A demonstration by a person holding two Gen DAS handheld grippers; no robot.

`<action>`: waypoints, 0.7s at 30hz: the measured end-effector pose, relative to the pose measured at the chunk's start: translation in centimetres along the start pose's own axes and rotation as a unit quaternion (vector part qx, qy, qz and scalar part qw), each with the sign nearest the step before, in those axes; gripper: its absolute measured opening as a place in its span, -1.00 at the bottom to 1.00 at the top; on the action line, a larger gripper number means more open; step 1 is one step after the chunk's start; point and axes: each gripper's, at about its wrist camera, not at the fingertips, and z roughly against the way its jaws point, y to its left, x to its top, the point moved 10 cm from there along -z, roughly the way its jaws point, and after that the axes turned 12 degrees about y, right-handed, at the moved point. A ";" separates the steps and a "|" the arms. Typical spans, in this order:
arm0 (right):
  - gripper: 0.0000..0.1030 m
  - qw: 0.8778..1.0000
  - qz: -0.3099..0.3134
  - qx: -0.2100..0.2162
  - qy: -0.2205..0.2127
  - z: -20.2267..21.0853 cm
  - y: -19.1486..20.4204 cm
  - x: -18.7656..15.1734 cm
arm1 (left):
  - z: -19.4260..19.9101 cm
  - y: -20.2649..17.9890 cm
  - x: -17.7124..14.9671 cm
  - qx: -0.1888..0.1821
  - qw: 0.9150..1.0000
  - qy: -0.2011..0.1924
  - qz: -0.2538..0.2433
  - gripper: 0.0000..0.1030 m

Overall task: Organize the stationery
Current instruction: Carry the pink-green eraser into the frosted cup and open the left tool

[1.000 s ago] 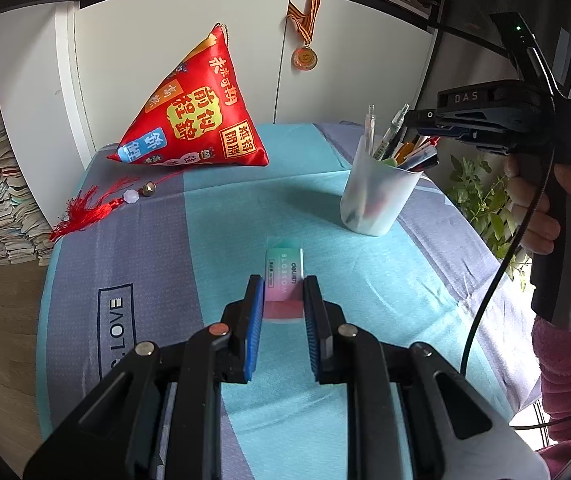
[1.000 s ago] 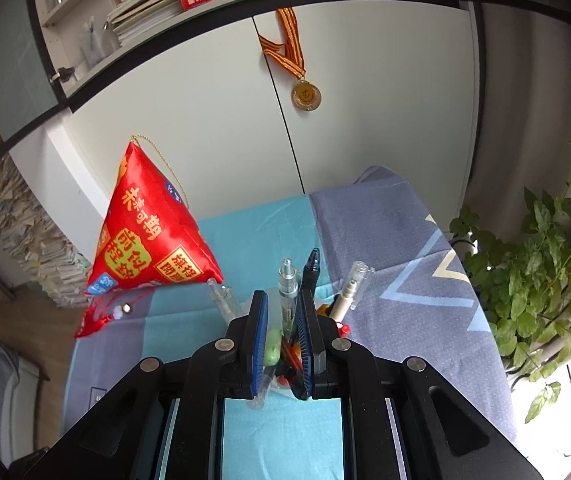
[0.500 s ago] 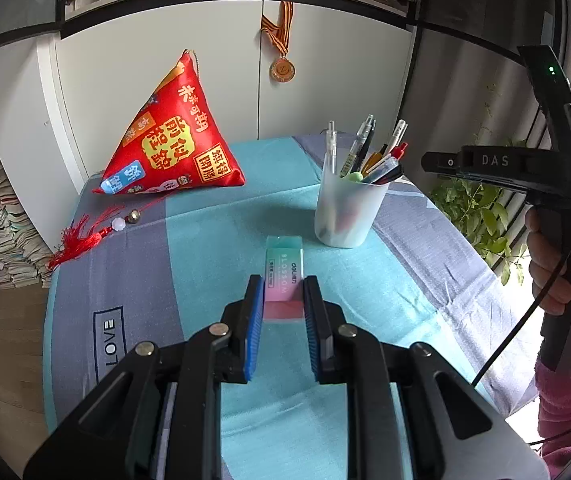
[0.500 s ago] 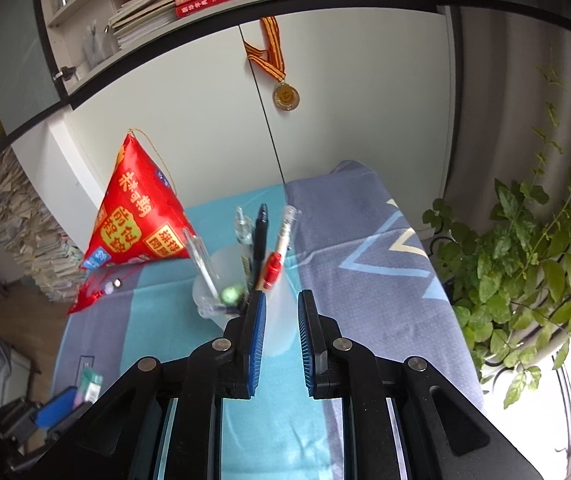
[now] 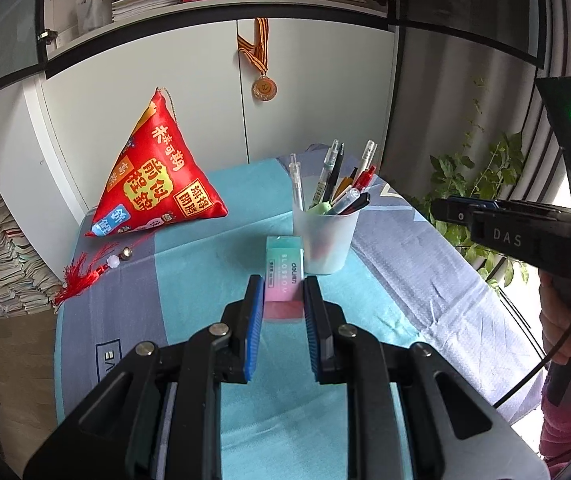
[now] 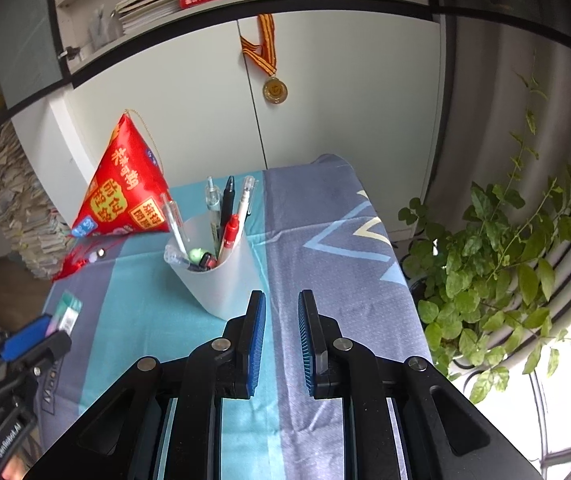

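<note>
1. Two white cupboard doors (image 5: 213,92) fill the background, with a medal (image 5: 264,89) on a striped ribbon hanging at their seam and books stacked on the shelf (image 5: 213,4) above.
2. One tabletop (image 5: 189,264) under a blue and grey cloth carries everything else.
3. One red pyramid-shaped cushion (image 5: 157,180) with a tassel sits at the far left of the tabletop.
4. One leafy plant (image 6: 497,264) stands off the tabletop's right edge.
5. One left hand-held gripper (image 5: 284,292) pinches the near end of an eraser (image 5: 284,272) between its blue pads; the eraser is lifted above the cloth and, in the left wrist view, overlaps the cup's near left side.
6. One right hand-held gripper (image 6: 282,308) has its jaws nearly pressed together with nothing between them, near the cup.
7. One translucent cup (image 6: 221,276) stands mid-tabletop, holding several pens (image 6: 227,204) upright or leaning.
</note>
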 end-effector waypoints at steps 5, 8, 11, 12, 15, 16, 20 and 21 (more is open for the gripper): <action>-0.69 1.000 0.012 0.002 -0.003 0.6 0.1 -0.6 | 0.5 -1.0 1.9 0.008 1.000 -0.010 -0.014 -0.64; -0.42 1.000 0.008 0.006 -0.003 0.8 -0.2 -1.1 | 0.7 -1.4 3.2 0.009 1.000 -0.016 -0.018 -0.64; -0.36 1.000 0.008 0.013 -0.004 0.9 -0.2 -1.6 | 0.8 -1.8 4.6 0.007 1.000 -0.020 -0.023 -0.64; -0.36 1.000 0.010 0.012 -0.005 1.0 -0.3 -1.7 | 0.8 -1.8 5.1 0.006 0.999 -0.021 -0.023 -0.64; -0.36 1.000 0.009 0.009 -0.008 1.2 -0.5 -1.8 | 0.7 -1.8 7.3 -0.005 0.999 -0.028 -0.016 -0.64; -0.36 1.000 0.007 0.010 -0.007 1.2 -0.7 -1.9 | 0.7 -1.8 8.0 -0.010 0.999 -0.031 -0.014 -0.64; -0.36 1.000 -0.007 0.009 -0.002 0.9 -1.6 -2.4 | -0.4 -2.5 10.0 -0.037 0.999 -0.028 -0.015 -0.64; -0.36 1.000 -0.011 0.008 0.000 0.8 -1.9 -2.5 | -0.9 -2.7 10.3 -0.040 0.999 -0.024 -0.016 -0.64</action>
